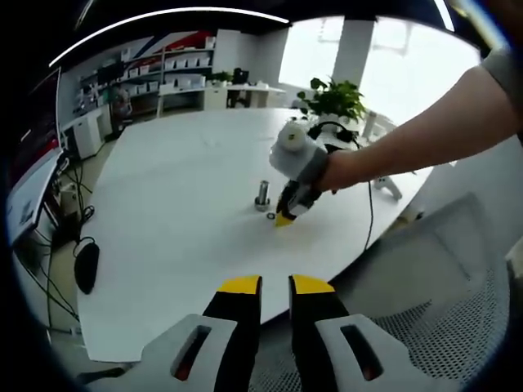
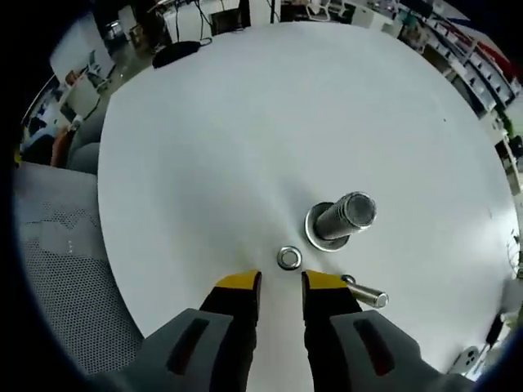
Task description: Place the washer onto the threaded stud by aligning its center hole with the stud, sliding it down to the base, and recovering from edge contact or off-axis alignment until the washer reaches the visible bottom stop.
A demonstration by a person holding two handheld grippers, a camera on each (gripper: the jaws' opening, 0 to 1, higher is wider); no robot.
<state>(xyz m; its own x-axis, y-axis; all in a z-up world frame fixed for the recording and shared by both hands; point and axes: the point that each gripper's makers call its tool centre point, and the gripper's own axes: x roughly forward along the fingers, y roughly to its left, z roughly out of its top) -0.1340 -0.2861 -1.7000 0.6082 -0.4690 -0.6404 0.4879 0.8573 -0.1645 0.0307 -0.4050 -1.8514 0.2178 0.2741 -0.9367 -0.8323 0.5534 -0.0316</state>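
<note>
White and round, the counter (image 2: pixel 204 147) carries an upright threaded stud (image 2: pixel 341 219) with the washer (image 2: pixel 288 259) lying flat just beside its base. Right tool (image 2: pixel 280 282) hovers over the washer, jaws narrowly spread, holding nothing. Left tool (image 1: pixel 274 285) waits well apart, also slightly parted. Pinch the rim squarely, lift, then centre the hole over the stud

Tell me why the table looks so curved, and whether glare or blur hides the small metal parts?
Fisheye lenses bend the white table in both views. In the right gripper view, light is even, and the washer and threaded stud look sharp, with soft shadows. In the left gripper view, bright windows wash out the far side, and the stud is small beside the right hand-held gripper.
</note>
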